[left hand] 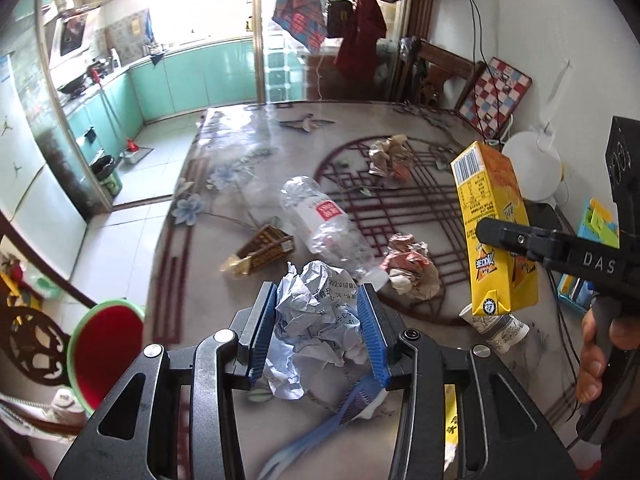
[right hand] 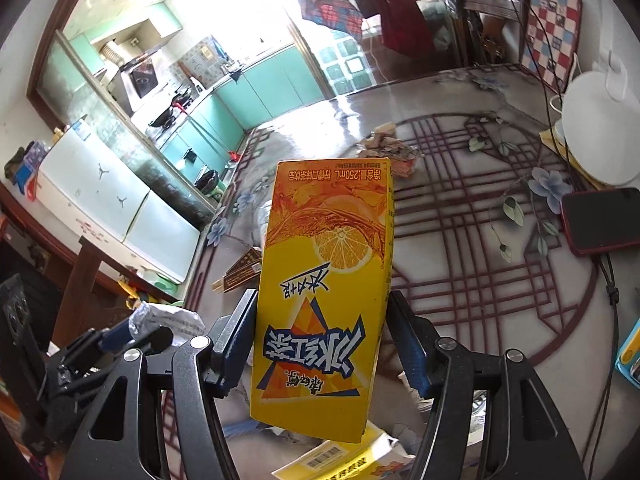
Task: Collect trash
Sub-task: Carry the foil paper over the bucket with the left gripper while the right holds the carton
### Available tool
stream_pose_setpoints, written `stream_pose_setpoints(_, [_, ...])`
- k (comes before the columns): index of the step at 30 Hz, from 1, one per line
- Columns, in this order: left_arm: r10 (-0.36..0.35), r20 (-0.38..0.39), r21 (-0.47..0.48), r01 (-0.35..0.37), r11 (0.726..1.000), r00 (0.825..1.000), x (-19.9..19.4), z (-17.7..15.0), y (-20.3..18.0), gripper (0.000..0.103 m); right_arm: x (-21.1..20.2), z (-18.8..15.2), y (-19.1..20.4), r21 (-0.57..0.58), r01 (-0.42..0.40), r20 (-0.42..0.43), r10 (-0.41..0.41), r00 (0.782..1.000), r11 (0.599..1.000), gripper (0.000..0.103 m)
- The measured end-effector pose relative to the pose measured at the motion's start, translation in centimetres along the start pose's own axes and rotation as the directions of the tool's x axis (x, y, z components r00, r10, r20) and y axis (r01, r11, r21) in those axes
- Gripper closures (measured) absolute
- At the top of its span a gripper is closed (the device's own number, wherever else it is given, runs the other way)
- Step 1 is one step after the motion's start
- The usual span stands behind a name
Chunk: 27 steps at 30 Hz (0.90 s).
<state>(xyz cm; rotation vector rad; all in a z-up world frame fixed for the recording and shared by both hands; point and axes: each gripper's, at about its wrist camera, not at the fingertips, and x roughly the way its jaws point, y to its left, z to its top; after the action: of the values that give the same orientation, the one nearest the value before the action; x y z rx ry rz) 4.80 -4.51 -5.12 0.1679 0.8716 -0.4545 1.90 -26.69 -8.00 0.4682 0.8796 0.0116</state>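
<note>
My left gripper [left hand: 320, 332] is shut on a crumpled white paper ball [left hand: 316, 320], held above the table; it also shows at the left of the right wrist view [right hand: 168, 318]. My right gripper [right hand: 322, 340] is shut on a yellow iced-tea carton [right hand: 324, 280], held upside down above the table; the carton also shows in the left wrist view [left hand: 494, 228]. On the table lie a crushed clear bottle [left hand: 324, 224], two crumpled wrappers [left hand: 390, 158] [left hand: 412, 268], a brown woven-print packet [left hand: 264, 250] and a paper cup [left hand: 500, 330].
A red bin with a green rim [left hand: 106, 354] stands off the table's left edge. A blue fly swatter [left hand: 352, 400] and another yellow carton [right hand: 340, 456] lie below the grippers. A white kettle [right hand: 596, 128] and a phone [right hand: 600, 220] sit at the table's right.
</note>
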Motion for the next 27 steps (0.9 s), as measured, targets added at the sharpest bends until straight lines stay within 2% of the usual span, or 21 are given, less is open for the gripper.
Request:
stream_pose_setpoints(12, [0.032, -0.029, -0.085, -0.034, 0.996, 0.999, -0.5, -1.9, 6.9, 0.063, 1.3, -1.1, 6.0, -0.062, 0.019, -0.007, -0.019, 1.0, 0.998, 0.04])
stream_pose_setpoints(27, [0.054, -0.082, -0.129, -0.064, 0.99, 0.995, -0.4, -4.7, 14.0, 0.062, 3.7, -2.9, 12.5, -0.084, 0.015, -0.018, -0.017, 1.0, 0.996, 0.04])
